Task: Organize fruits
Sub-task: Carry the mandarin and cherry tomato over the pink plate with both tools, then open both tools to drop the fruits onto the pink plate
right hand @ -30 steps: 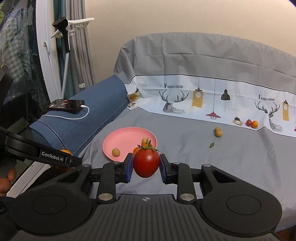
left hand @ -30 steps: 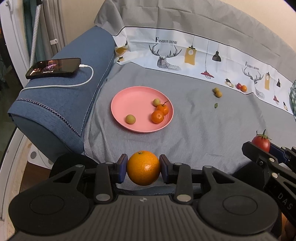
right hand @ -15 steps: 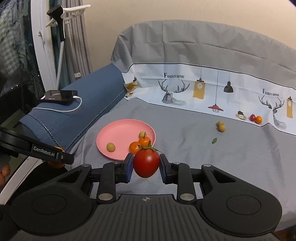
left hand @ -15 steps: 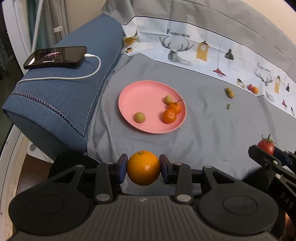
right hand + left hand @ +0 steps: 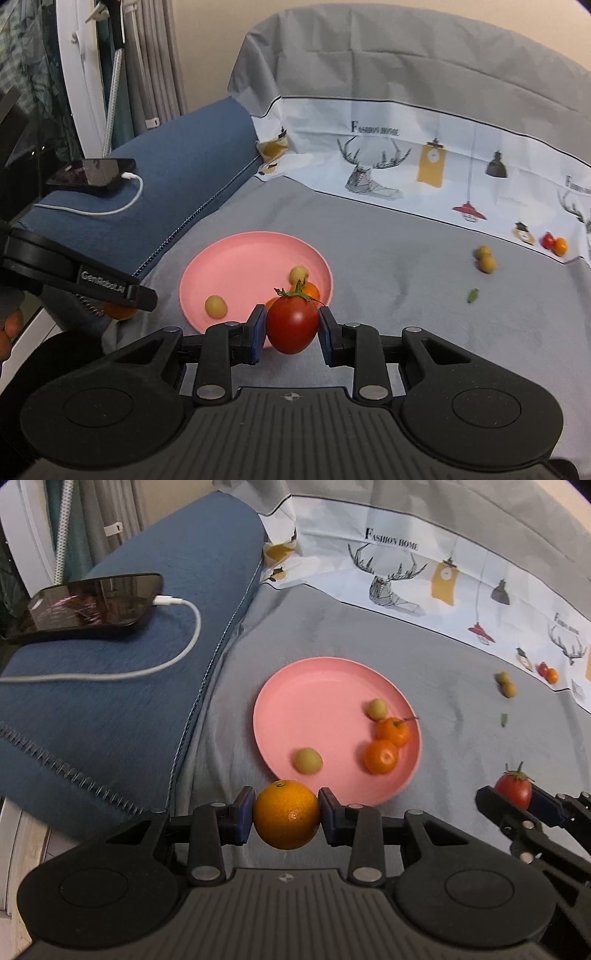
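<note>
My left gripper is shut on an orange, just in front of the near rim of the pink plate. The plate lies on the grey cover and holds two small orange fruits and two yellow-green ones. My right gripper is shut on a red tomato with a green stalk, at the plate's near right edge. The tomato and right gripper also show at the right of the left wrist view. The left gripper's arm crosses the left of the right wrist view.
Two yellow fruits and a green leaf lie loose on the grey cover to the right. A phone on a white cable rests on the blue armrest at the left. The printed backrest rises behind.
Both grippers have moved forward and down toward the pink plate, which now looks larger and closer. The orange and the tomato stay clamped as before.
</note>
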Motion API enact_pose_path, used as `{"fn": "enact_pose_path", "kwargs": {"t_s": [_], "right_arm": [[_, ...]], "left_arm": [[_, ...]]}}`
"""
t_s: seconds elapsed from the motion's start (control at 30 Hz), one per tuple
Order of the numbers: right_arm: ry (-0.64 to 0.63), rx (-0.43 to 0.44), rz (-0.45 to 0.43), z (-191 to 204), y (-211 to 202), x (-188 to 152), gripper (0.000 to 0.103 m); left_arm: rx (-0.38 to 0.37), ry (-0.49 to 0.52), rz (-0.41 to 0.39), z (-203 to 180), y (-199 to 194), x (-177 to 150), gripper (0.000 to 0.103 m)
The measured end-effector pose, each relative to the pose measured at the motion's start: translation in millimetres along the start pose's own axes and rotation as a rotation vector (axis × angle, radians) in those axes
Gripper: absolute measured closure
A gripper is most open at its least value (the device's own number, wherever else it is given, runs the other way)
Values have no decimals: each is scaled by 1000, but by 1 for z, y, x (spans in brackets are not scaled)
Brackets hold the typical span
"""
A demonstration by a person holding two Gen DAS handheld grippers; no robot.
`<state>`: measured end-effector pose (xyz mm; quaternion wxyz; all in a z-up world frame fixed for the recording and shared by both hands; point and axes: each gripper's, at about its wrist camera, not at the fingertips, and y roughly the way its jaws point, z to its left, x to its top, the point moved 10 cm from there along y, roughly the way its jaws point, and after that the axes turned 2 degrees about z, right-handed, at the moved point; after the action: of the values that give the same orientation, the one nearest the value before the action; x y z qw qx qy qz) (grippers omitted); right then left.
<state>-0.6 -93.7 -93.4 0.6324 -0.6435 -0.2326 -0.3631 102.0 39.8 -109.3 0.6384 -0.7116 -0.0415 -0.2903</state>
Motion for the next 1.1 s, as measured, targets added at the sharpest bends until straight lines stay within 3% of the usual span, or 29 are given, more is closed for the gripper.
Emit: {"fn": "enact_pose_path", "kwargs": {"t_s": [0.27,0.6,0.67,0.7,0.73,0.8,0.83,1.1], "right_arm": [[-33,16,48,8,71,15,72],[-136,18,105,9,129,14,72],[-154,28,124,11,136,14,71],[-163,27,124,11,136,15,64],[-174,26,119,13,136,17,57],[-199,19,95,15,131,23,28],[-205,13,82,15,127,25,23],[-154,9,130,5,74,8,9]], "left_arm": [[21,7,47,-2,59,29,62],[42,27,73,-6,109,46,61],[34,37,62,-8,111,51,40],[30,34,50,-8,109,53,13],[30,24,28,-8,106,56,1],[25,14,-25,-8,97,61,0],[18,27,-29,-10,93,61,0],[39,68,-17,-12,51,29,0]]}}
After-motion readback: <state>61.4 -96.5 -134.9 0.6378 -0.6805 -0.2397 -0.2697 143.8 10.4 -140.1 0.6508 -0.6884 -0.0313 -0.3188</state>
